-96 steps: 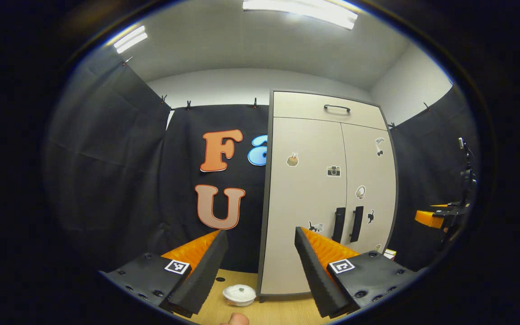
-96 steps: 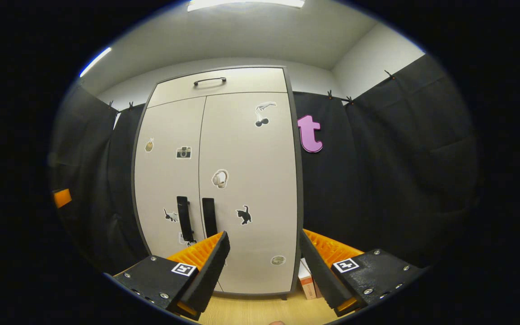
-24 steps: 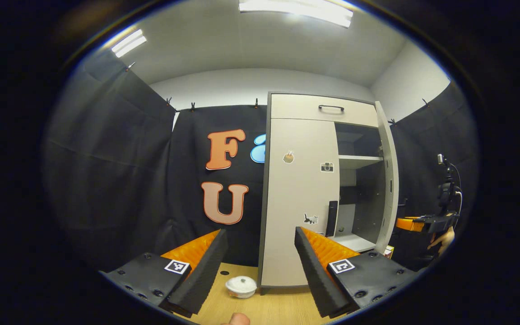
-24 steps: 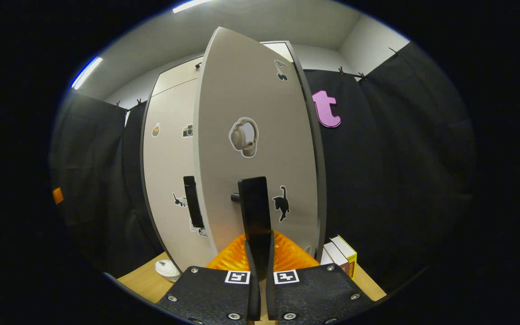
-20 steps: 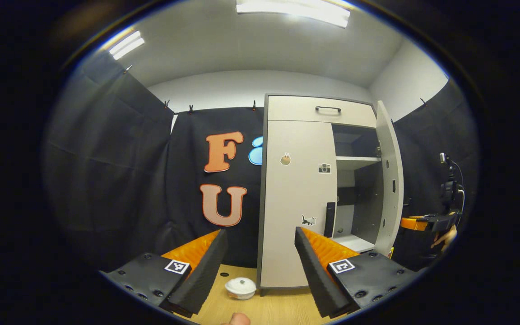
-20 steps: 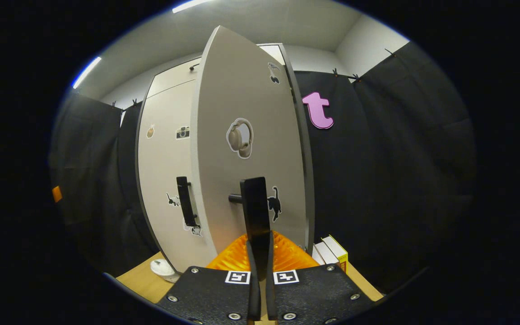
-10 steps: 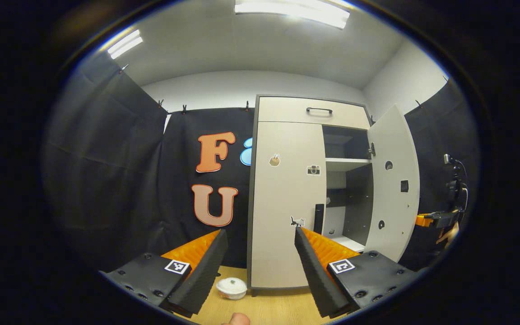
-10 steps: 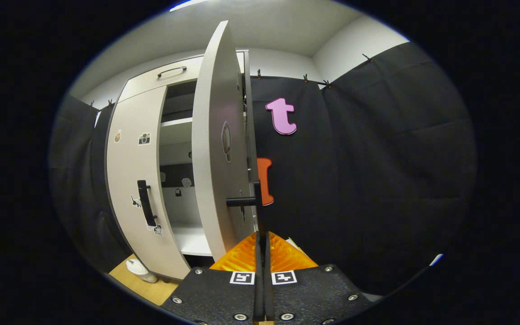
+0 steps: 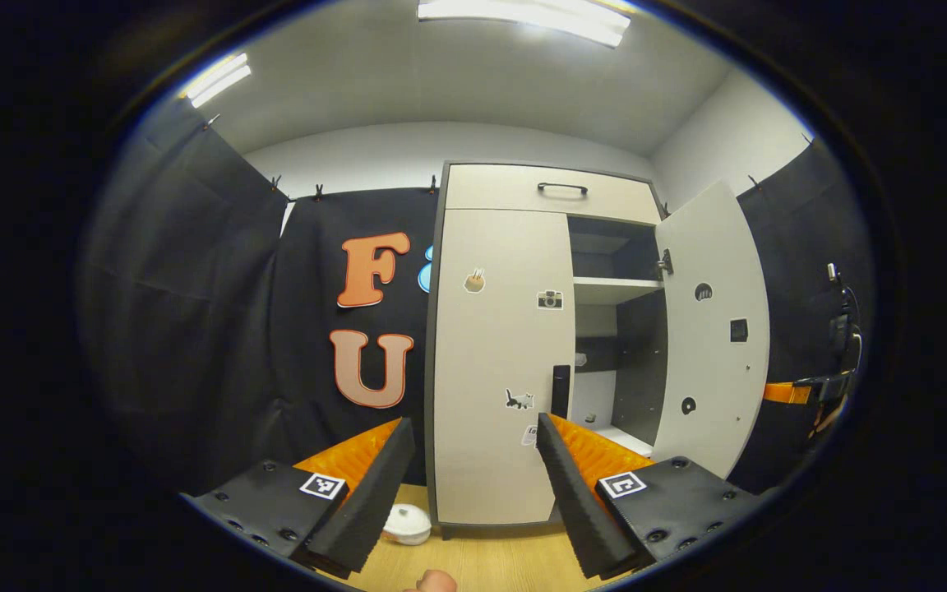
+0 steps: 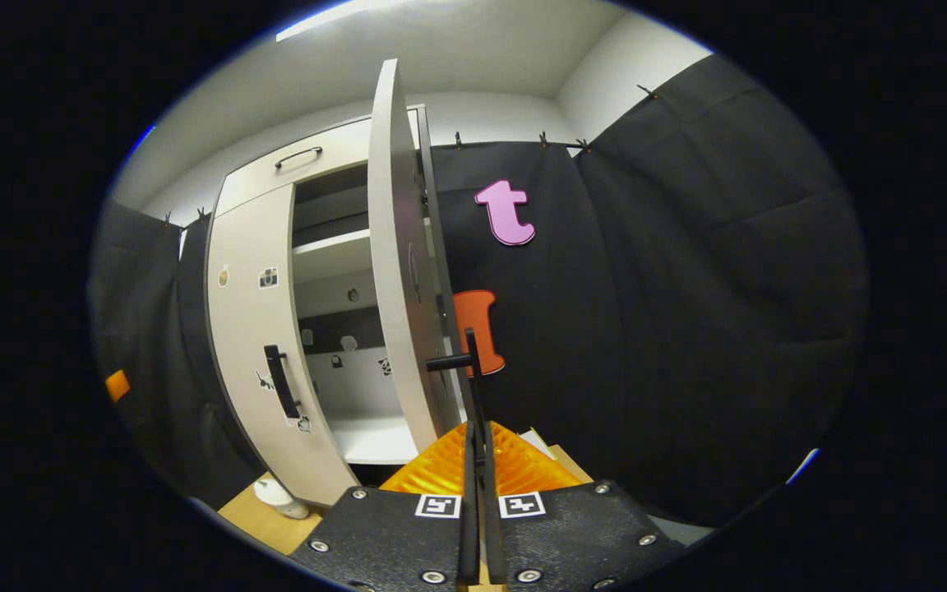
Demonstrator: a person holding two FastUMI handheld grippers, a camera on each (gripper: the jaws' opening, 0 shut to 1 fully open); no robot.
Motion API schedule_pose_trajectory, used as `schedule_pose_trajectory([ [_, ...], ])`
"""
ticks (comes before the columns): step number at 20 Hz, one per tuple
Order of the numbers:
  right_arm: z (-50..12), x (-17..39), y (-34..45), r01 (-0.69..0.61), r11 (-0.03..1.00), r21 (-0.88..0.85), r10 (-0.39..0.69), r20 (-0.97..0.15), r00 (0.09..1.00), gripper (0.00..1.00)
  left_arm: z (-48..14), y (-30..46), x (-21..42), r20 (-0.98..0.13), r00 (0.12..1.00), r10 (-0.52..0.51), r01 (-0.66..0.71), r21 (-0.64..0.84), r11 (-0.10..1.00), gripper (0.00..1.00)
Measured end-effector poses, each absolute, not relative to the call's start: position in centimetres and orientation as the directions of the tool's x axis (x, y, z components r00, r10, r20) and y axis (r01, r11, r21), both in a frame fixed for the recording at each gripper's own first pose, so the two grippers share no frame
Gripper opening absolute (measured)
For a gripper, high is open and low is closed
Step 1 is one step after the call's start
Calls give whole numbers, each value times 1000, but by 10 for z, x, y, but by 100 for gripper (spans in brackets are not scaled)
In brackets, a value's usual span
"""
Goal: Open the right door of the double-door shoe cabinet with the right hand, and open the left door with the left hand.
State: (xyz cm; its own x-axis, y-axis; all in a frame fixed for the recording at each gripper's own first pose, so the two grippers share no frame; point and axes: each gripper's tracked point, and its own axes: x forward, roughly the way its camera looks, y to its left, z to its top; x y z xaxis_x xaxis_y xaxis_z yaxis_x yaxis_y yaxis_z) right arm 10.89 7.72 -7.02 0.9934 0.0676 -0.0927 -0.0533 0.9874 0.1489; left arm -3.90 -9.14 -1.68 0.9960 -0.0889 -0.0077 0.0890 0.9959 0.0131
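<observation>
The beige shoe cabinet stands against the black cloth wall. Its left door is closed, with a dark vertical handle at its inner edge. My left gripper is open and empty, well short of that door. The right door stands swung wide, baring the shelves. In the right gripper view this door is edge-on, and my right gripper is shut on its dark handle. The closed left door and its handle lie to the left.
A white lidded bowl sits on the wooden floor by the cabinet's left foot. A top drawer with a handle is closed. Boxes lie behind the open door. Black cloth walls close in on both sides.
The right door has swung from closed to wide open with my right gripper shut on its handle. The cabinet has drifted leftward in the left gripper view; that gripper stays open.
</observation>
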Motion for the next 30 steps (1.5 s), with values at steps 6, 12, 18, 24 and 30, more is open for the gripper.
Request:
schedule_pose_trajectory([
  [6,-63,98,77,-61,983,173,74,-72,995,71,-31,-127,-15,-20,991,-132,132,3,991,96],
  [12,-60,97,75,-69,978,195,81,-51,995,94,-46,-165,23,-31,985,-168,168,15,986,96],
  [18,-54,106,43,30,995,100,-30,1,1000,94,-67,-197,79,-62,982,-179,179,-13,984,97],
  [24,-51,107,30,69,994,88,-72,34,997,94,-88,-223,131,-72,977,-198,197,-23,980,98],
  [30,-53,111,27,79,992,95,-83,44,996,94,-99,-239,177,-59,980,-191,192,18,981,96],
])
